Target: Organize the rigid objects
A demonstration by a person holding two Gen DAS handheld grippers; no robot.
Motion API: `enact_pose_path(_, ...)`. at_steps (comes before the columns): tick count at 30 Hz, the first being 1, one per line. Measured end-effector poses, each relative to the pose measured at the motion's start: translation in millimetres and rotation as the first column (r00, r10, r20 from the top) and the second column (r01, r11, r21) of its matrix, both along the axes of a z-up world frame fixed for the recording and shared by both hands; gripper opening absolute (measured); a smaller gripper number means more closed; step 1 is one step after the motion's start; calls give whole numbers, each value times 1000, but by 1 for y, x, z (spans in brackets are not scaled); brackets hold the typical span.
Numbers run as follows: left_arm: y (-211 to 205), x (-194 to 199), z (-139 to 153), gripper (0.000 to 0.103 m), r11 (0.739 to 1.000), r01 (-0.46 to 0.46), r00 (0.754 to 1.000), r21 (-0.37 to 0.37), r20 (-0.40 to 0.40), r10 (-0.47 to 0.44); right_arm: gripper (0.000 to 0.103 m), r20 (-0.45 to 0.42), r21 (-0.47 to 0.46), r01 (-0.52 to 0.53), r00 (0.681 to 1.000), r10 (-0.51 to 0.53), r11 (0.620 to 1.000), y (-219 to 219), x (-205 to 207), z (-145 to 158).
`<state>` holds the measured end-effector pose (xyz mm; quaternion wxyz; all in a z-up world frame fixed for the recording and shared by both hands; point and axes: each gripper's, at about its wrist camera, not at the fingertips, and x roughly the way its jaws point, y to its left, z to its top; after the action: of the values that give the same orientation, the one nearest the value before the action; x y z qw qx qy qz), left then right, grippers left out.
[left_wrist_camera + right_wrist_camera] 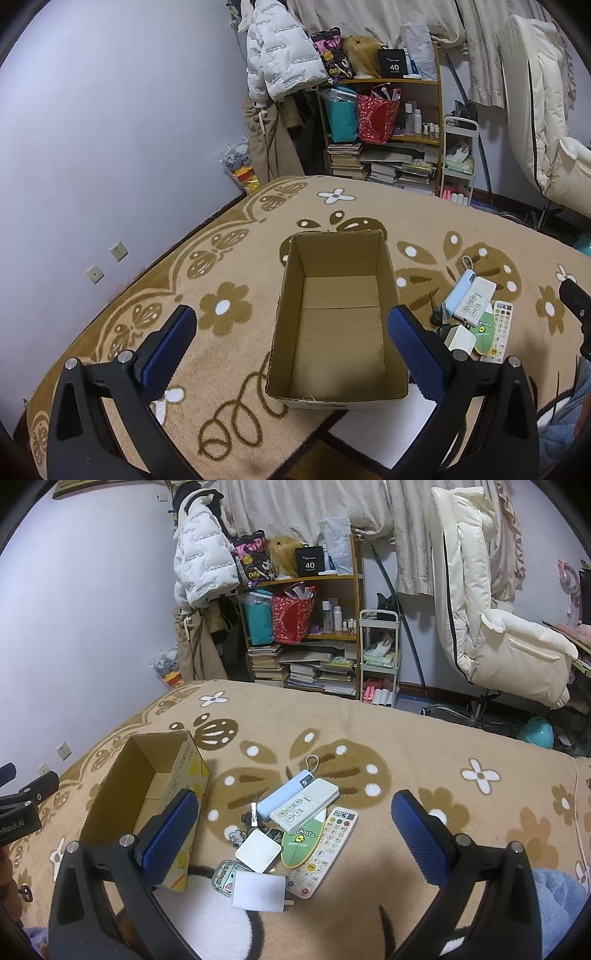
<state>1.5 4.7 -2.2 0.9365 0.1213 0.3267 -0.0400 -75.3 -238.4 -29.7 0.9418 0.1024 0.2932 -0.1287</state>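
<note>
A: Where does it stand?

B: Nothing is packed yet, I judge. The box [338, 325] sits open on the blanket [424, 738], and its floor shows bare cardboard. The pile [295, 830] lies just beside it, on its right.

A: And the grippers?

B: Both spread wide, both holding nothing. The left gripper [291, 339] hangs over the box; the right gripper [295, 830] hangs above the pile.

A: What should go first?

B: Something on top and free. The white remote [304, 805] rests across the power bank [286, 794], so it comes off cleanly. The keypad remote [325, 849] lies at the pile's right edge, partly under the green card [301, 843].

A: Any cautions?

B: Close across the narrow width, not the length. The square charger [258, 850] overlaps small things beneath it; I can't tell what they are.
</note>
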Motion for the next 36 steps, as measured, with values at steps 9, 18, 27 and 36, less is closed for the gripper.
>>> enact_pose_path(9,-1,1,0,102,1000,-1,1000,6,0,1,103,-2,-5,-3,1000,3,1000,1,1,0)
enact_pose_path(18,-2,0,0,102,1000,-1,1000,4,2,1,103,-1,-4,-11,1000,11,1000,-2,0,-1)
enact_pose_path(27,-1,0,0,102,1000,-3,1000,2,1,3,103,-3,-4,-10,1000,10,1000,-1,1,-1)
enact_pose_path(36,-1,0,-1,102,1000,-3,1000,-1,1,3,103,-3,-6,-9,1000,8,1000,-1,1,-1)
